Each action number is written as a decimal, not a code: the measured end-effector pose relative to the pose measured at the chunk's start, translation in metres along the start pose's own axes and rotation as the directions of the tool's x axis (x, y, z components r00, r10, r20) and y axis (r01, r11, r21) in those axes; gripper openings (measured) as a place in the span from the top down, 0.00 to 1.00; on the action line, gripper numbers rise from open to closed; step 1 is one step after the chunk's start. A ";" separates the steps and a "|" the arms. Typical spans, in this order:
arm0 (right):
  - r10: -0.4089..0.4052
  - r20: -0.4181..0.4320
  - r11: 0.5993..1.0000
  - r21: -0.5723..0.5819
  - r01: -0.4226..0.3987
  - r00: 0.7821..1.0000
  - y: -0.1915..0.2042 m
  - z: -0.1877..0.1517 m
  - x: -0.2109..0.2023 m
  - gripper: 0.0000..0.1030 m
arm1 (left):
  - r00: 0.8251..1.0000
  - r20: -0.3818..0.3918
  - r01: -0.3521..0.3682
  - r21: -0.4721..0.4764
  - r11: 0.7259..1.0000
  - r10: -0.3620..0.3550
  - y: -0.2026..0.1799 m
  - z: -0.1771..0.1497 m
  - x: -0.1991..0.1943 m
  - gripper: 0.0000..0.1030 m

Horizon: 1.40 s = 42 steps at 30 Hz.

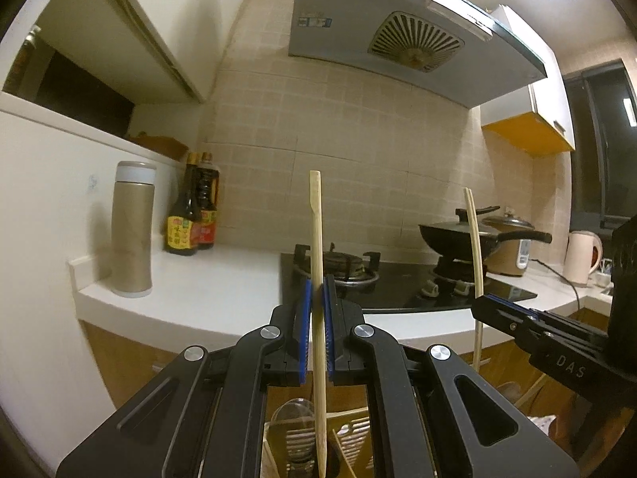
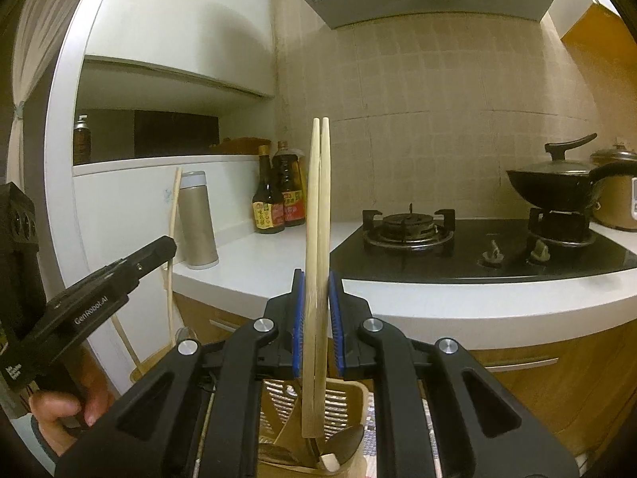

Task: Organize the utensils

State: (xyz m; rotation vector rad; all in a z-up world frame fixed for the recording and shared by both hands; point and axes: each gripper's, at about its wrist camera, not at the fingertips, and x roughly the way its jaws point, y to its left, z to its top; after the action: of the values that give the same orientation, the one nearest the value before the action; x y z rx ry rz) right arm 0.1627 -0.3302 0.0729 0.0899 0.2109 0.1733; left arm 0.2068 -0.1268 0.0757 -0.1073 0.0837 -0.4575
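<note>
The left gripper (image 1: 317,290) was clenched on one wooden chopstick (image 1: 317,239), held upright between its blue pads (image 1: 305,318). The stick's lower end hung over a slatted utensil holder (image 1: 354,442) directly below the gripper; whether it touched the holder could not be told. A clear ladle-like piece (image 1: 292,410) lay in the holder beside it.

The right gripper (image 2: 317,290) was grasping a pair of chopsticks (image 2: 318,219), upright and side by side, tops level. Their lower ends reached into the holder (image 2: 278,398), just above dark spoons (image 2: 346,444) and a pale wooden tool (image 2: 328,462) standing in it. A hand (image 2: 63,414) gripped the left gripper's handle at the left of the right wrist view.

Beyond the grippers ran the white counter (image 2: 254,263). At its left end stood a gold flask (image 2: 197,223), with two sauce bottles (image 2: 278,199) behind it in the back corner. A black gas hob (image 2: 477,255) was set in the counter further right, with one bare burner (image 2: 408,225) and a lidded wok (image 2: 557,187) on the other. A rice cooker (image 1: 511,247) and a kettle (image 1: 581,255) stood past the hob, toward the counter's right end. A range hood (image 1: 398,28) hung above.
</note>
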 end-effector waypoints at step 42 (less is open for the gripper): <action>-0.206 0.029 0.979 -0.010 0.206 0.978 0.038 -0.069 -0.153 0.19 | 0.995 -0.048 -0.087 -0.040 0.995 0.085 -0.032 -0.036 -0.155 0.08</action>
State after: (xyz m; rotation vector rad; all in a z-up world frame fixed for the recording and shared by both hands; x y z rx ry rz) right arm -0.0054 -0.3155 0.0406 0.0569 0.1898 -0.0329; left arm 0.0508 -0.0896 0.0532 -0.1340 0.1431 -0.3722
